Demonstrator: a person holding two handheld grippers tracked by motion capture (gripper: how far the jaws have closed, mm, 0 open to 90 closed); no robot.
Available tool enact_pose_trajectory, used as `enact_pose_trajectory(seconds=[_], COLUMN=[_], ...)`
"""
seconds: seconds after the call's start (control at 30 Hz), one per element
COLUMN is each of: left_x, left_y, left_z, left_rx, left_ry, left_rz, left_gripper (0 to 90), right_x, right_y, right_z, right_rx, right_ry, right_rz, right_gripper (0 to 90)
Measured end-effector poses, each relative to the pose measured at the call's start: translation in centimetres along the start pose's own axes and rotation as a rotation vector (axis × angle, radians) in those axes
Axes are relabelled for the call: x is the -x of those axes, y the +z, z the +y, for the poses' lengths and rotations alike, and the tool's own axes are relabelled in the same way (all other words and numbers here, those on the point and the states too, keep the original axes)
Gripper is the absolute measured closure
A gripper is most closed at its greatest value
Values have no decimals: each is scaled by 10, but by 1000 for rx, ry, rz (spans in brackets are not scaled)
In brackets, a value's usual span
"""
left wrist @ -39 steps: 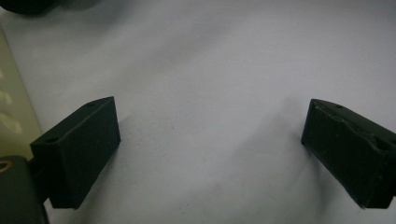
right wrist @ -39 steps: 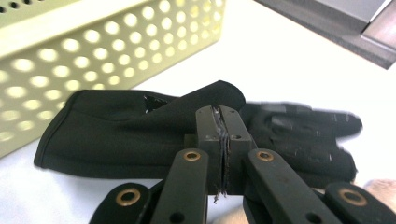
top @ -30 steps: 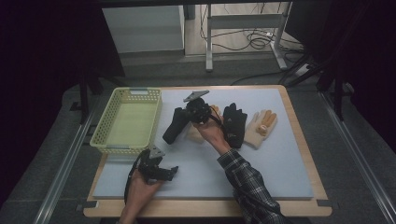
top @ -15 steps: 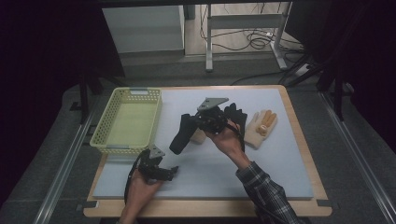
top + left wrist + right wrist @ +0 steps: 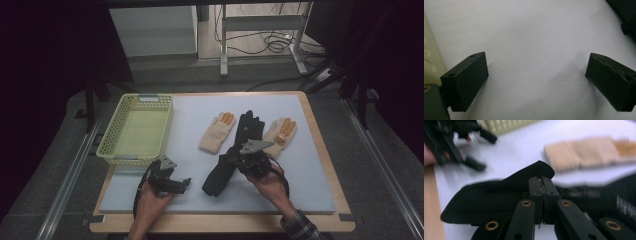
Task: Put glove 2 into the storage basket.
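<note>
My right gripper (image 5: 231, 160) is shut on a fold of a black glove (image 5: 218, 178), which lies stretched on the white mat toward the near left. In the right gripper view the jaws (image 5: 543, 183) pinch the black glove (image 5: 496, 197) fabric. A second black glove (image 5: 248, 127) lies flat between two cream gloves with orange fingertips, one at its left (image 5: 216, 132) and one at its right (image 5: 281, 132). My left gripper (image 5: 179, 172) rests open on the mat near the front edge, its jaws (image 5: 536, 75) wide apart with nothing between them.
A yellow-green mesh basket (image 5: 112, 150) stands at the left of the mat; its wall (image 5: 430, 57) is just beside my left gripper. The wooden table edge (image 5: 220, 222) runs along the near side. A cream glove (image 5: 584, 153) lies beyond the held one.
My right gripper has pulled the black glove toward the near side and a little right, off the pile, which uncovers the left cream glove. The left gripper has stayed put.
</note>
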State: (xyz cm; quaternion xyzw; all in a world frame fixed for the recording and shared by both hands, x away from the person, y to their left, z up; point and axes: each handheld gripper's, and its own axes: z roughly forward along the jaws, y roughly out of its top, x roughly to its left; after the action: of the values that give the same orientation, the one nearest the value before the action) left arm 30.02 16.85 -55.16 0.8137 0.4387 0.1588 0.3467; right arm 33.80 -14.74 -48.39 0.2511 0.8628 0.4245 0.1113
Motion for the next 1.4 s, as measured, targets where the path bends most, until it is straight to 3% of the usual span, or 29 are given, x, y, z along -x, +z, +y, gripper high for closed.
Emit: enact_pose_trajectory(seconds=[0.03,0.07,0.1,0.27,0.37,0.63,0.7,0.77,0.83,0.87,0.9,1.0,1.13,1.23,1.33,1.37,1.4], left_x=[0,0,0,0,0,0,0,0,0,0,0,0,0,0,0,0,0], left_y=[0,0,0,0,0,0,0,0,0,0,0,0,0,0,0,0,0], left_z=[0,0,0,0,0,0,0,0,0,0,0,0,0,0,0,0,0], left_rx=[-3,-3,-2,-3,-3,1,1,1,1,1,-2,1,-2,-2,-3,-2,-2], left_ry=[3,3,3,4,3,0,-1,-1,0,0,3,0,3,1,3,3,3], left_rz=[-1,-1,-1,-1,0,0,0,0,0,0,1,0,0,-2,-1,-1,-1], left_gripper=[46,46,46,46,46,47,47,47,47,47,47,47,47,47,47,46,46], right_x=[3,3,7,15,17,-4,-14,-18,-32,-32,-40,-46,-51,-52,-49,-46,-46], right_y=[-5,-5,-16,-30,-28,17,36,43,66,66,76,77,66,48,42,35,35], right_z=[-12,-12,-23,-31,-31,-10,-2,0,2,2,-1,-4,-9,-20,-21,-18,-18], right_rx=[-6,-6,1,12,14,-13,-35,-45,-88,-88,-134,-131,-153,-159,-151,-120,-120], right_ry=[26,26,57,89,112,62,45,35,0,0,-40,-61,-83,-70,-50,-41,-41], right_rz=[-11,-11,-31,-90,-86,-14,47,69,120,120,117,117,118,118,133,129,129], right_gripper=[802,802,704,693,694,611,649,662,699,699,740,769,774,775,762,701,701])
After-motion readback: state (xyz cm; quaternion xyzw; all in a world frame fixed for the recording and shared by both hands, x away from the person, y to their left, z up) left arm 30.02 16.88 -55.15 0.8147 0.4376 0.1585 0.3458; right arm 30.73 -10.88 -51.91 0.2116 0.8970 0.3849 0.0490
